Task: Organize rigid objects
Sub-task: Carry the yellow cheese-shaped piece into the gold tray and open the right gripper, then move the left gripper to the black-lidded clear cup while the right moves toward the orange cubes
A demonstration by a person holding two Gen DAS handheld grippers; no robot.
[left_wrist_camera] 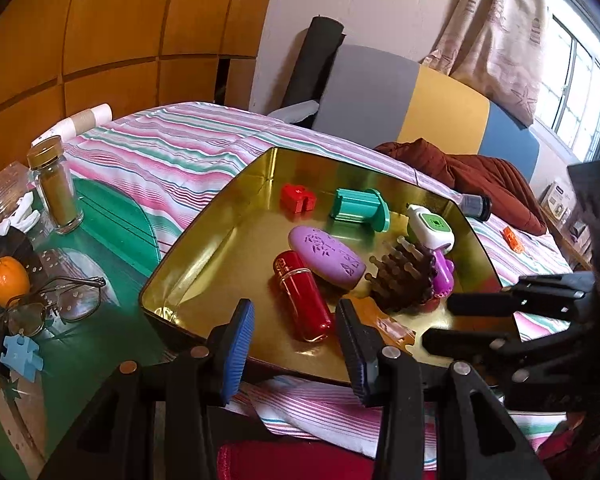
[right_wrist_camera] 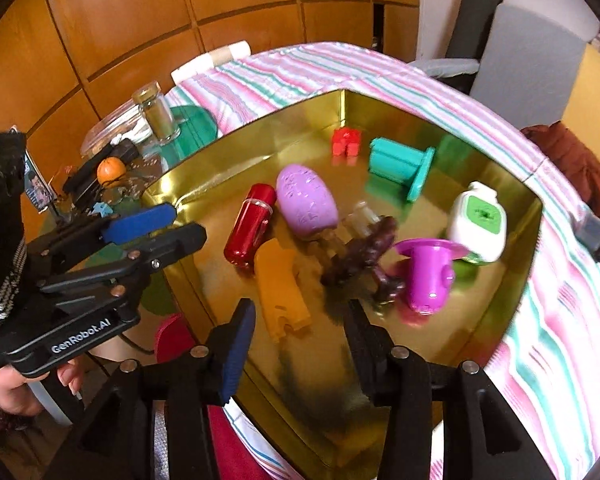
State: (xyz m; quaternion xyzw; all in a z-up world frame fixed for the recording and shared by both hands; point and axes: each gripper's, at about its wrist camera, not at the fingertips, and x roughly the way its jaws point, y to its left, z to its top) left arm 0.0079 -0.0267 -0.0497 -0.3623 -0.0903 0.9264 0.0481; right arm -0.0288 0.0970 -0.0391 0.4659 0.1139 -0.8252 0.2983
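A spice jar (left_wrist_camera: 56, 190), an orange (left_wrist_camera: 9, 282) and eyeglasses (left_wrist_camera: 56, 304) sit on the green tabletop (left_wrist_camera: 112, 216) beside the striped bed (left_wrist_camera: 172, 152).

- A home bedroom
- Bed (left_wrist_camera: 172, 148) under a striped pink and green cover
- Wooden wardrobe panels (left_wrist_camera: 100, 20) behind it
- Patterned curtain (left_wrist_camera: 496, 32) beside a bright window (left_wrist_camera: 580, 72)

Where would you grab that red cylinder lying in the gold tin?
Probably across the middle of the red cylinder, coming down from above. It lies flat on the floor of the gold tin, long and round, so jaws closing on its two long sides should fit. Its far end rests against the purple oval case, so avoid that end.
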